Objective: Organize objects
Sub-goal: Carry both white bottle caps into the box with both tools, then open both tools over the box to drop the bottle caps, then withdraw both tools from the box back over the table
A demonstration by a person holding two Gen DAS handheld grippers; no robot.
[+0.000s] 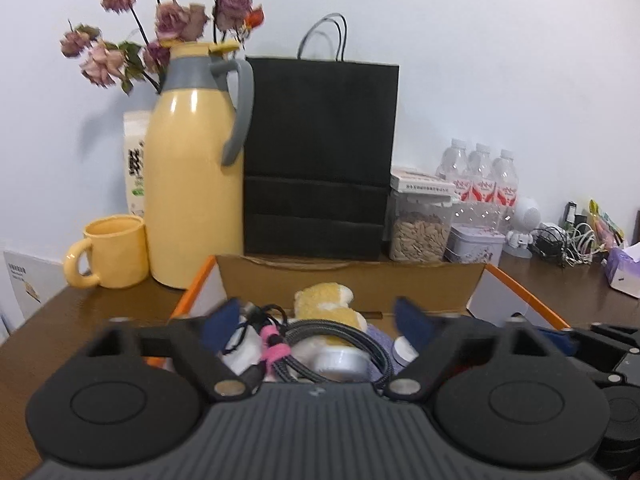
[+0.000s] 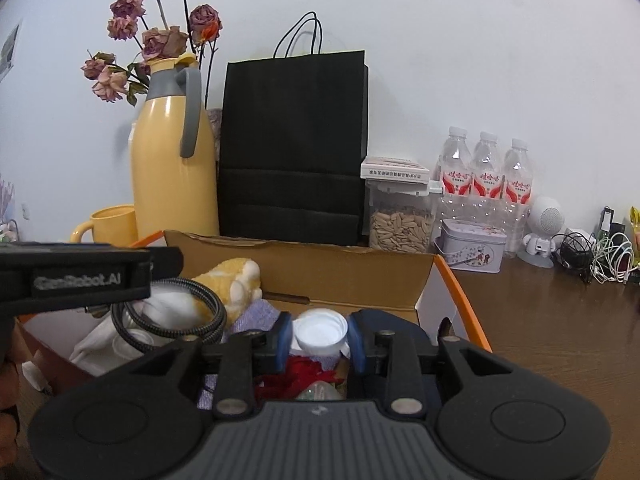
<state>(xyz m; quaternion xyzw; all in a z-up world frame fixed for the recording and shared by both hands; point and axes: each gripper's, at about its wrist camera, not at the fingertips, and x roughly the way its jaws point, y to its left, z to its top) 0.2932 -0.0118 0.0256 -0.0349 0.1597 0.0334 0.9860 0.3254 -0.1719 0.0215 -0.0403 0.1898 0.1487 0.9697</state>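
Note:
An open cardboard box (image 1: 352, 280) with orange-edged flaps sits on the brown table. Inside lie a yellow-and-white plush toy (image 1: 324, 300), a coiled black braided cable (image 1: 340, 332) with a pink tie (image 1: 274, 346), and a white round piece. My left gripper (image 1: 318, 322) hangs over the box, open wide, with nothing between its blue pads (image 1: 222, 324). In the right wrist view my right gripper (image 2: 319, 340) is low in the box (image 2: 304, 264), open. A white cap (image 2: 320, 332) sits between its pads (image 2: 282, 340), which stand close beside it. Red material (image 2: 296, 376) lies beneath.
Behind the box stand a yellow thermos jug (image 1: 192, 184), a yellow mug (image 1: 114, 256), a black paper bag (image 1: 320, 152), a jar of seeds (image 1: 420, 236), a tin (image 1: 474, 244) and three water bottles (image 1: 480, 176). Tangled cables (image 2: 596, 256) and a tissue box (image 1: 624, 272) lie at the right.

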